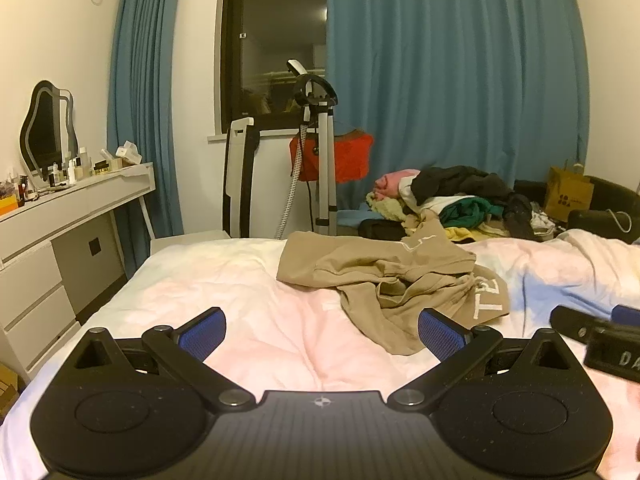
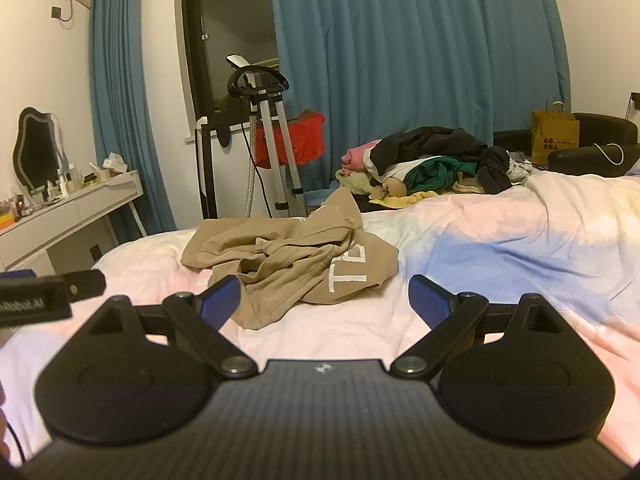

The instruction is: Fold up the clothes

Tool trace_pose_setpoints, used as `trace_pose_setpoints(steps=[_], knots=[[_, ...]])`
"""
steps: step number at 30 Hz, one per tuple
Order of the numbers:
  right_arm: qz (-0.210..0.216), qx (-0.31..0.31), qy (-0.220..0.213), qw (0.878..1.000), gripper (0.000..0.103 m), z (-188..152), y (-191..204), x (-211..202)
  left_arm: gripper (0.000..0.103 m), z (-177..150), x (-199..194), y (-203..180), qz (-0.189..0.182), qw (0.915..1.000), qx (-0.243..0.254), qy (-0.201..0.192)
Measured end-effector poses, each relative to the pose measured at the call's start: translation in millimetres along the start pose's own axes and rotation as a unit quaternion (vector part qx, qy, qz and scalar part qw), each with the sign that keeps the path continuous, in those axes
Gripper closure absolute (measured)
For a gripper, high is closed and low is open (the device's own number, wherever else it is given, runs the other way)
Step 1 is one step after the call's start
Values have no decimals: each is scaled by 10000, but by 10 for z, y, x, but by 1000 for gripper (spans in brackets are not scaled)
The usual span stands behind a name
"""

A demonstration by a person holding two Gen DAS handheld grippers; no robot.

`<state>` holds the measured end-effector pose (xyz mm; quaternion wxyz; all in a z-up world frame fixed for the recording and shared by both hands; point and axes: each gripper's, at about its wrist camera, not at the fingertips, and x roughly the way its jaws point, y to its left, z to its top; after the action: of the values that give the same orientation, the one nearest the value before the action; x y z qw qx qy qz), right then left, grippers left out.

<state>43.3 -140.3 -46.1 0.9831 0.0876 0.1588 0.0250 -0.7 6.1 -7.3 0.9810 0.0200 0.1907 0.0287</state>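
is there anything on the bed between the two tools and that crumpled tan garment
Nothing visible. Only bare pink bedding lies between the open left tool and the tan garment, and the garment's near edge already reaches the open right tool. The pile of other clothes sits behind it.

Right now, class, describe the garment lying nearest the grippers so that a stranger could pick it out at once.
Find the bed with its pastel pink and blue cover. On its near half, apart from the heaped clothes pile at the far edge, lies one crumpled tan garment. Its plain khaki cloth and white block lettering set it apart from the dark, green and pink pieces behind.
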Motion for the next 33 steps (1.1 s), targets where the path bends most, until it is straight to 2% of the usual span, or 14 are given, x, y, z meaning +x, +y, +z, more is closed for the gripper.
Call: trace_pose_setpoints(steps=[6, 10, 14, 19, 27, 30, 31, 32, 33], knots=[[-67, 48, -45, 10000, 11, 8, -17, -40, 0, -85, 140, -40, -1, 9997, 174, 163], [-194, 258, 25, 9995, 11, 33, -94, -67, 0, -114, 457, -144, -55, 9975, 558, 428], [-206, 395, 110, 9989, 11, 21, -157, -55, 0, -89, 965, -267, -170, 9922, 958, 779], [-245, 583, 264, 9976, 11, -58, -312, 91, 5, 58, 1681, -469, -363, 9898, 1154, 749], [-297, 1035, 563, 9926, 11, -295, -598, 694, 16, 168, 2612, -870, -636, 9801, 1775, 616], [-262, 1090, 644, 9916, 11, -407, -625, 919, 26, 189, 2837, -944, -938, 9757, 1904, 544], [-224, 1117, 655, 9913, 11, -440, -620, 975, 38, 206, 2887, -963, -1012, 9753, 1908, 462], [-197, 1120, 642, 9914, 11, -469, -616, 1017, 55, 232, 2935, -979, -1085, 9754, 1880, 395], [-170, 1123, 627, 9915, 11, -497, -612, 1059, 64, 288, 2980, -984, -1156, 9772, 1741, 380]])
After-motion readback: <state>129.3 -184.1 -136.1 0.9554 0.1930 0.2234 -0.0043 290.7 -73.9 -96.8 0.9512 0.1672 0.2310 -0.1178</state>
